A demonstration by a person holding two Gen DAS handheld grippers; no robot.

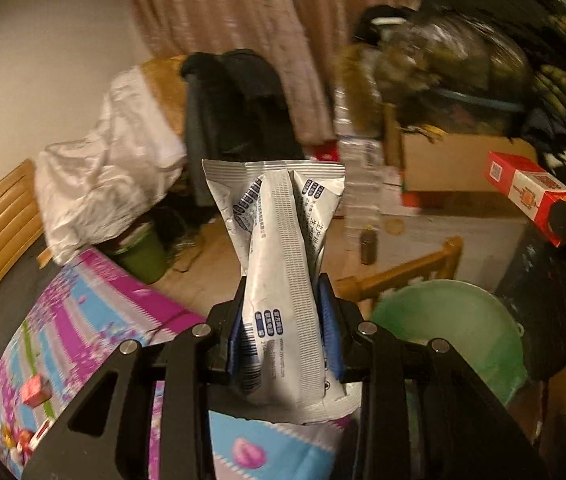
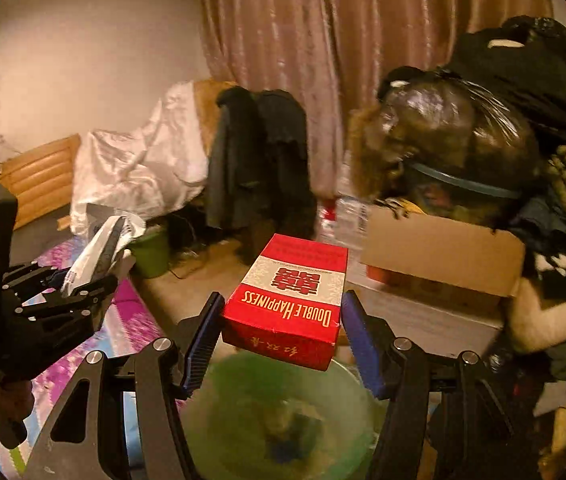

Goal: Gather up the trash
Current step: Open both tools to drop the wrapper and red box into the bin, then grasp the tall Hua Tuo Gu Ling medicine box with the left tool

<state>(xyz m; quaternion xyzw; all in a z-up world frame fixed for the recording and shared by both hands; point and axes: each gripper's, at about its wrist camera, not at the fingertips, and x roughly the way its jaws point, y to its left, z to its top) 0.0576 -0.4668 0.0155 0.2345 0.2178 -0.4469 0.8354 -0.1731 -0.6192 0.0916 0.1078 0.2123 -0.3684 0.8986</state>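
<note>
While both pairs of tongs are loaded, the job now is to get each piece over a bin before anything is let go. The left tongs (image 1: pixel 283 312) are pinched narrowly on a crumpled white snack wrapper (image 1: pixel 279 248), which stands up and out past the blue pads (image 1: pixel 329 320) with its tail hanging loose behind them. The right tongs (image 2: pixel 283 340) stand wider, and the red cigarette box (image 2: pixel 289 304) sits between their tips; the left pad seems to touch its edge, but whether the right pad presses on it I cannot tell.

Just below and ahead of the right tongs lies a green basin (image 2: pixel 283 420), blurred; from the left tongs it shows low to the right. A small green bin (image 2: pixel 151 256) stands further ahead, left of the box and near the white sheet (image 2: pixel 139 164). Which one takes the trash is unclear.

To do this well, I would bring each load squarely over the chosen opening and low, then release the light wrapper first, since it may cling or drift.
</note>
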